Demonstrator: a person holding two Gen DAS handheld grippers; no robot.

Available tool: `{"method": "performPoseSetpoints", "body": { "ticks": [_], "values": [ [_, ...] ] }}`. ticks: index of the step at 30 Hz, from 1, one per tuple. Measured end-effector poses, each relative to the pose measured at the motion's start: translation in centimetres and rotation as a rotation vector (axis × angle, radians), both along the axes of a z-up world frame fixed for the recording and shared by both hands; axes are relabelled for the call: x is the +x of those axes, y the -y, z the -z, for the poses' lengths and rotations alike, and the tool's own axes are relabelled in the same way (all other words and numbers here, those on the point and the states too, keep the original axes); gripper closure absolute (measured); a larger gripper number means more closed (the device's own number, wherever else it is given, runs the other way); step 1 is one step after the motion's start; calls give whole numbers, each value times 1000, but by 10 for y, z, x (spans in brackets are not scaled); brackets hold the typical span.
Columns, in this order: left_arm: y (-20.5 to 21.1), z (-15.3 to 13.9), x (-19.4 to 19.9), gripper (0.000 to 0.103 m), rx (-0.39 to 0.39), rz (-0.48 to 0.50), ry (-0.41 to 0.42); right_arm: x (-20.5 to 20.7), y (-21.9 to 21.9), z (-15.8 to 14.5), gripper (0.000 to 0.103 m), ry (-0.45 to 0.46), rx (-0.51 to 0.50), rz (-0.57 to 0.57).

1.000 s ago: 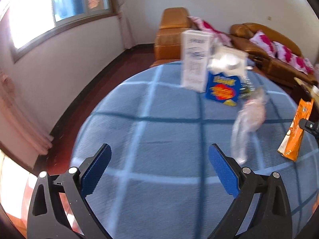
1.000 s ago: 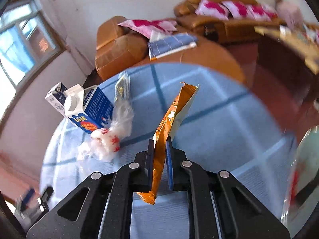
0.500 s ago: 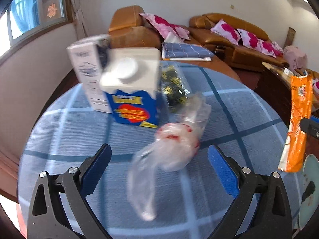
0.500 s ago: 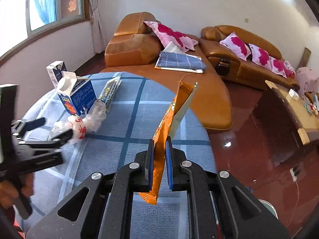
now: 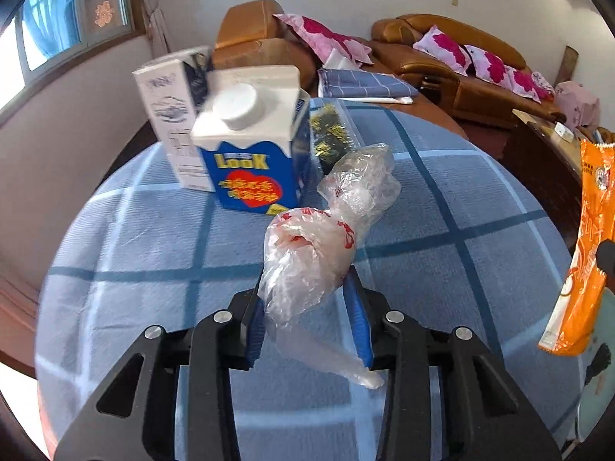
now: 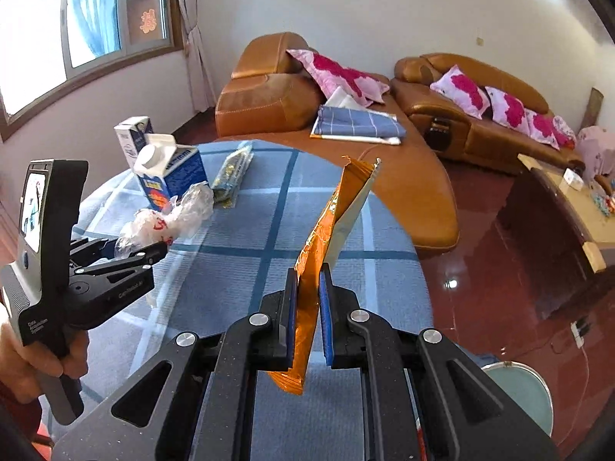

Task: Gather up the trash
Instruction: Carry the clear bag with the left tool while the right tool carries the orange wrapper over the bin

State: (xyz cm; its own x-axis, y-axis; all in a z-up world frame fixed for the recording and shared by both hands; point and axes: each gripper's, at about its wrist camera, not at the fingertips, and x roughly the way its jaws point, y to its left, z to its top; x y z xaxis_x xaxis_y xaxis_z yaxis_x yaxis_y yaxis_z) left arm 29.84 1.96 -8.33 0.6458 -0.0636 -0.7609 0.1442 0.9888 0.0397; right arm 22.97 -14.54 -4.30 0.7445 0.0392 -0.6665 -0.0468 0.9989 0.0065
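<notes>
The left gripper (image 5: 309, 326), wide open a second ago, is now closing its jaws around the crumpled clear plastic bag (image 5: 307, 265) lying at six o'clock of the blue milk carton (image 5: 250, 153), so a second piece looks nearly secured while the right gripper (image 6: 307, 326) stays clamped on the orange snack wrapper (image 6: 326, 238).

The round worktop (image 6: 346, 207) has a blue cloth with darker and lighter stripes. Behind it stand brown sofas (image 6: 269, 103) with pink flowered pillows (image 6: 338, 73) and a folded blue blanket (image 6: 357, 125). The floor (image 6: 499, 269) is shiny red. A window (image 6: 100, 11) is on the left.
</notes>
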Motion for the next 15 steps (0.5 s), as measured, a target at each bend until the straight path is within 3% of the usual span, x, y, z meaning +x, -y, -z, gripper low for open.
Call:
{"method": "performPoseSetpoints", "body": {
  "ticks": [15],
  "values": [
    [-28, -40, -94, 66, 34, -86, 87, -68, -23, -8, 91, 23, 2, -49]
  ]
}}
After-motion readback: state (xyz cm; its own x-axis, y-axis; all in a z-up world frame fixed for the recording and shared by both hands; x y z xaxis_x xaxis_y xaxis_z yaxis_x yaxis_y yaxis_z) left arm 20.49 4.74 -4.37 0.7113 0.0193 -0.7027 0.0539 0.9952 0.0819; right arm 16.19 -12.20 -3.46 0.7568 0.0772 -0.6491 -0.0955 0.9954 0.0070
